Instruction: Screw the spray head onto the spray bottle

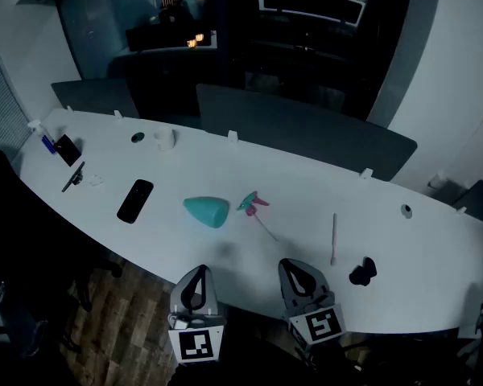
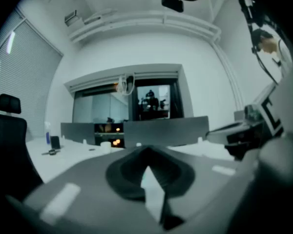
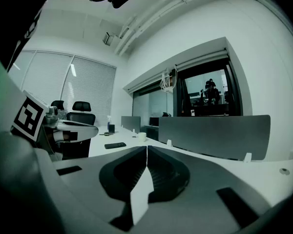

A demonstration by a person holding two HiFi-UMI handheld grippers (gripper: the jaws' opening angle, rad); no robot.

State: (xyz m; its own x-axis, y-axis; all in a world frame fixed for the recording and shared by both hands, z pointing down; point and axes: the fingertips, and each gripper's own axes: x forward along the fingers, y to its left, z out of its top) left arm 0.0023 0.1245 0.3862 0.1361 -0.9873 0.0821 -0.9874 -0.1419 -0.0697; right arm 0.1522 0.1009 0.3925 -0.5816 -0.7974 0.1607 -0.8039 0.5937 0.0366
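- Looking down on a long white table (image 1: 306,183) in a dim office, with grey divider panels (image 1: 306,131) standing along its far edge.
- Left gripper (image 2: 149,147) sits at the near edge of the table, fingers pressed together with nothing between them, pointing pretty much level.
- Right gripper (image 3: 147,147) is right next to it, same deal: fingers squeezed shut on nothing, tipped slightly down.
- Teal spray bottle (image 1: 207,211) is lying on its side mid-table, just past the left gripper, well out of reach of both sets of fingers.
- Black phone (image 1: 134,201) lies flat to the left of the bottle.
- Spray head (image 1: 252,204), pink and teal, lies just to the right of the bottle, its thin tube trailing toward the near edge.
- Thin white stick (image 1: 333,238) lies further right, with a small black thing (image 1: 362,272) near it that I can't make out.
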